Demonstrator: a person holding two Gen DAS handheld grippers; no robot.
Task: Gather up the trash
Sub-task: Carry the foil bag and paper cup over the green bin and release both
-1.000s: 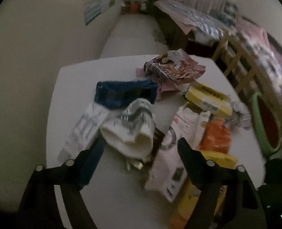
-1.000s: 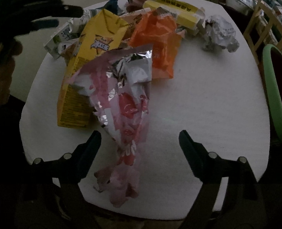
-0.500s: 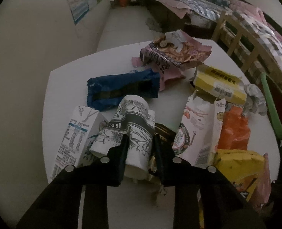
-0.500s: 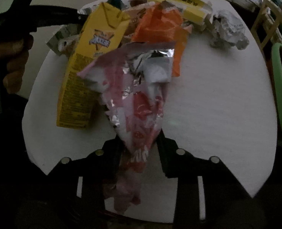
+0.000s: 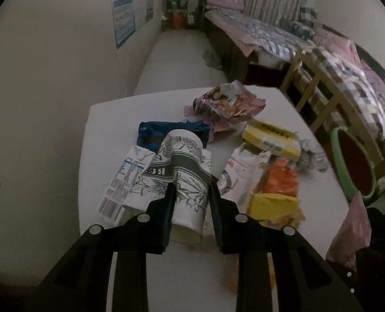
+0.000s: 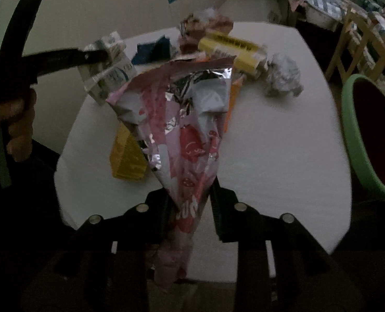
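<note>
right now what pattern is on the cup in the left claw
White paper cup with dark floral line drawings, clearest in the left wrist view.

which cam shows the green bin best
The right wrist view: the green bin fills the right edge, its rim and dark red inside plain beside the table. The left wrist view shows the same bin smaller, far right, partly behind a wooden chair.

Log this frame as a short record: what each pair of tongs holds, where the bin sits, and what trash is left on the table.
left tongs: shut on floral paper cup
right tongs: shut on pink foil wrapper, lifted
bin: green-rimmed bin, beside the table's right edge
table: white
trash left: blue bag, milk carton, yellow box, orange wrapper, crumpled paper ball
</note>
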